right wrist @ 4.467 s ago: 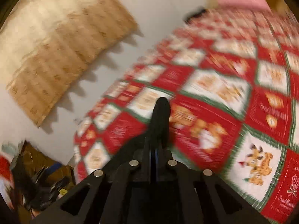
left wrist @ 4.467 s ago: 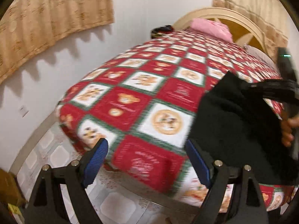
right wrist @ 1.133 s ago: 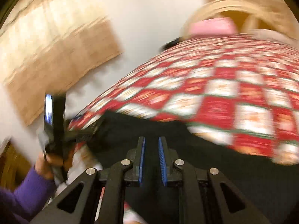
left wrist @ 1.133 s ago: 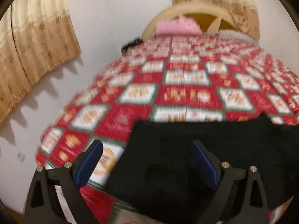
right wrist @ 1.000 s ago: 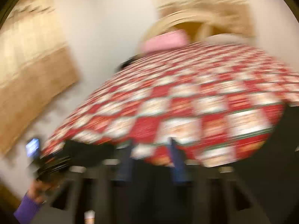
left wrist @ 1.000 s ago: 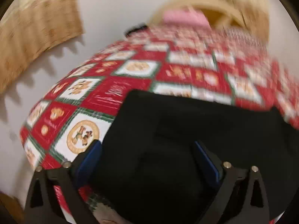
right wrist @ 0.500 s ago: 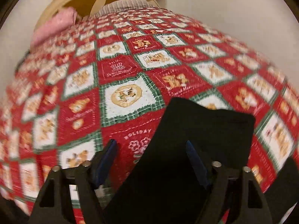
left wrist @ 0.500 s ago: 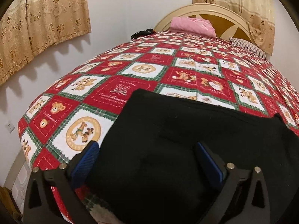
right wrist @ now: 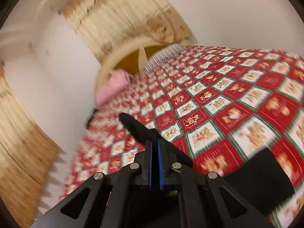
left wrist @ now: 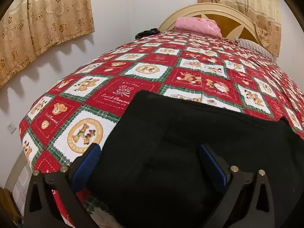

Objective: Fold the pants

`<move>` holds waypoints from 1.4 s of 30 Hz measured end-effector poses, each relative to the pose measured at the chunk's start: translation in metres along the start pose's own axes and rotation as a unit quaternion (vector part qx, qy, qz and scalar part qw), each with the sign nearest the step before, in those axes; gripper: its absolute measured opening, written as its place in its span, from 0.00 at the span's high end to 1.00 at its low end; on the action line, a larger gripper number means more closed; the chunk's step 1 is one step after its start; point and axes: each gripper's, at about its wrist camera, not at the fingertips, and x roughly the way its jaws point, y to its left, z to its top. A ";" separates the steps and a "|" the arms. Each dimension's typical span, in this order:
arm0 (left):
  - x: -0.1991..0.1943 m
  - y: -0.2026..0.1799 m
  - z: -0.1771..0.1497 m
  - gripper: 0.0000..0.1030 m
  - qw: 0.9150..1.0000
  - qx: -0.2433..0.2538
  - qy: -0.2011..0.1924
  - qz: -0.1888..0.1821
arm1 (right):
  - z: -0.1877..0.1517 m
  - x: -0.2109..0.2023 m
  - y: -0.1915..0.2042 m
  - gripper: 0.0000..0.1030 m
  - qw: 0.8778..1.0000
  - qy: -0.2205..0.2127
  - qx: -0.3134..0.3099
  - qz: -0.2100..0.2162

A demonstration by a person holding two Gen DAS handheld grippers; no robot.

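— What has changed?
— The right gripper [right wrist: 155, 163] has just closed on the pants [left wrist: 171, 161] and swung up off the bed [left wrist: 152, 70].
— And the left gripper [left wrist: 150, 163]?
— Wide open, holding nothing — pants lie beneath. Next: carry the fold across.

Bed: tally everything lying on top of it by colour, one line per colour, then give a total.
Black: 2, the pants and a small dark item near the headboard, too small to identify
Pink: 1, the pillow
Striped: 1, a second pillow
Red checked: 1, the quilt
Total: 5
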 end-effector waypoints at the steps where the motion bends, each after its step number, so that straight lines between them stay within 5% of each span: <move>1: 0.000 0.000 0.000 0.00 1.000 0.000 0.000 0.000 | -0.010 -0.016 -0.010 0.95 1.000 -0.002 0.001 -0.012; 11: 0.000 -0.001 0.000 0.00 1.000 0.000 0.001 0.005 | -0.094 -0.054 -0.121 0.94 0.990 0.033 0.107 -0.089; 15: 0.000 -0.001 0.000 0.00 1.000 0.000 0.003 0.007 | -0.085 -0.076 -0.130 0.94 0.985 0.012 0.135 -0.104; 20: 0.001 -0.002 0.000 0.00 1.000 0.000 0.002 0.010 | -0.050 -0.080 -0.102 0.90 0.989 -0.029 0.031 -0.140; 21: 0.000 -0.002 0.000 0.00 1.000 0.001 0.002 0.011 | -0.042 -0.073 -0.095 0.78 0.989 -0.029 0.009 -0.143; 22: 0.000 -0.002 0.000 0.00 1.000 0.000 0.002 0.012 | -0.036 -0.063 -0.089 0.56 0.988 -0.026 -0.014 -0.150; 24: 0.000 -0.002 -0.001 0.00 1.000 0.000 0.001 0.013 | -0.028 -0.047 -0.084 0.39 0.983 -0.023 -0.058 -0.172; 27: -0.001 -0.002 -0.001 0.00 1.000 -0.001 0.001 0.015 | -0.030 -0.023 -0.079 0.39 0.969 -0.002 -0.117 -0.217; 29: -0.001 -0.002 -0.001 0.00 1.000 0.000 0.000 0.016 | -0.036 -0.006 -0.086 0.52 0.963 0.036 -0.128 -0.235; 30: -0.001 -0.002 -0.001 0.00 1.000 0.000 0.000 0.015 | -0.042 -0.003 -0.089 0.71 0.959 0.048 -0.133 -0.247; 31: -0.001 -0.002 -0.001 0.00 1.000 0.000 0.000 0.015 | -0.046 0.002 -0.089 0.79 0.948 0.050 -0.151 -0.276; 33: -0.001 -0.002 -0.001 0.00 1.000 0.000 0.001 0.016 | -0.052 -0.003 -0.082 0.86 0.940 0.036 -0.177 -0.290; 38: 0.000 -0.003 0.000 0.00 1.000 0.000 0.005 0.021 | -0.057 -0.018 -0.094 0.86 0.932 0.011 -0.147 -0.332; 42: -0.002 -0.005 0.003 0.00 0.999 0.005 0.013 0.029 | -0.054 -0.022 -0.099 0.65 0.935 0.010 -0.150 -0.320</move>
